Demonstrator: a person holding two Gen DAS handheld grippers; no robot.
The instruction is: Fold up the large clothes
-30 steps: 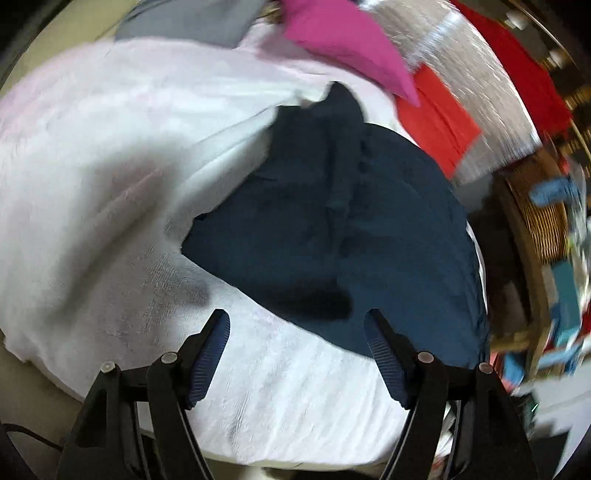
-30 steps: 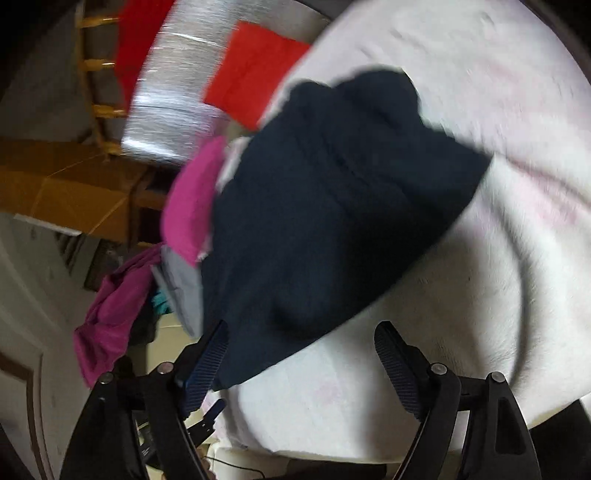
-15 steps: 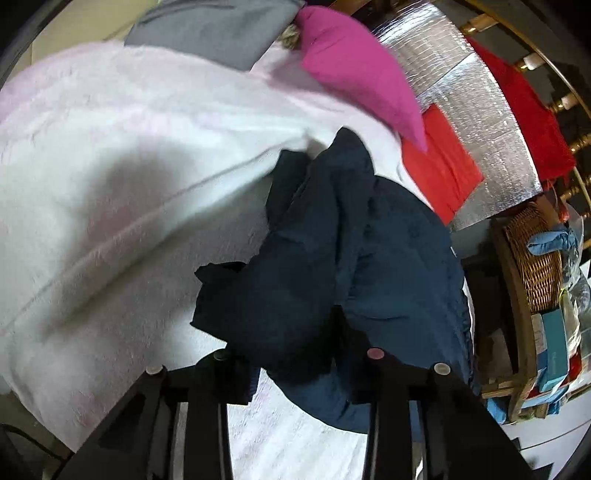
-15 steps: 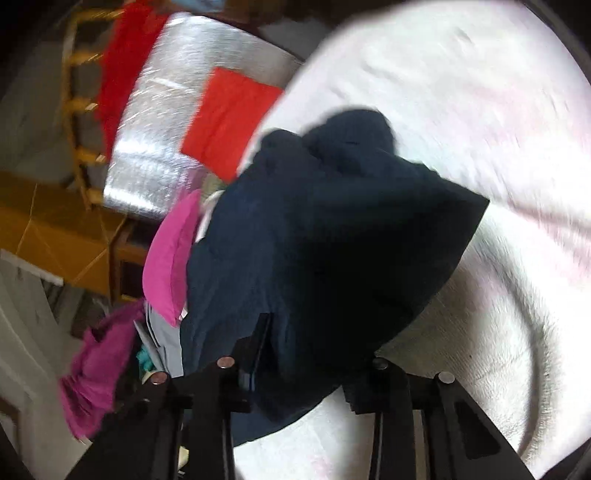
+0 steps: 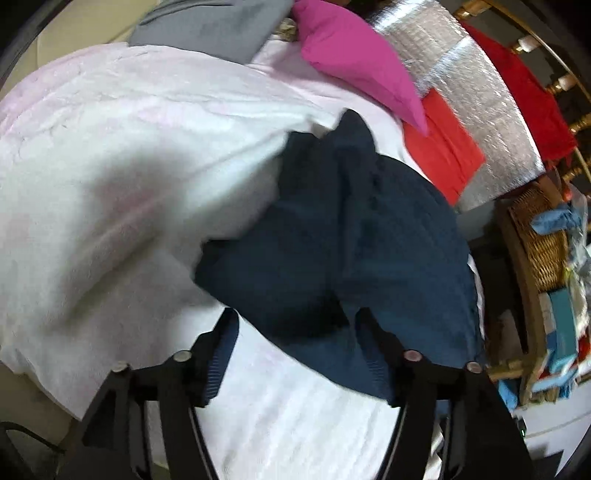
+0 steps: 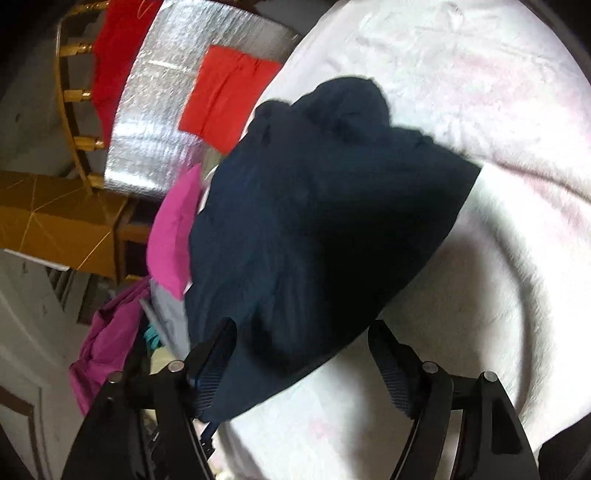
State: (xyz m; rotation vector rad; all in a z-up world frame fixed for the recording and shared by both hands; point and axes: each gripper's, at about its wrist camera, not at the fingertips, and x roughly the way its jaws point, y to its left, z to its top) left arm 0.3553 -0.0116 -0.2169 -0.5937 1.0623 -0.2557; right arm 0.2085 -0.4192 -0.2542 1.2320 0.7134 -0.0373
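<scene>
A dark navy garment [image 5: 354, 236] lies folded in a thick bundle on the white blanket [image 5: 110, 177]. It also shows in the right wrist view [image 6: 317, 221]. My left gripper [image 5: 299, 347] is open, its fingers spread just at the garment's near edge, holding nothing. My right gripper [image 6: 306, 362] is open too, over the garment's near edge, its left finger [image 6: 214, 362] beside the cloth. The bundle's underside is hidden.
A pink cushion [image 5: 354, 62], a grey cloth [image 5: 214, 26] and a red folded cloth [image 5: 447, 147] on a silver mat [image 5: 480, 110] lie beyond. A wicker basket [image 5: 543, 236] stands right. A magenta garment [image 6: 107, 343] hangs off the edge.
Both grippers were shut on the navy garment half a second ago and have opened, letting it go. The garment has settled on the blanket as a bundle.
</scene>
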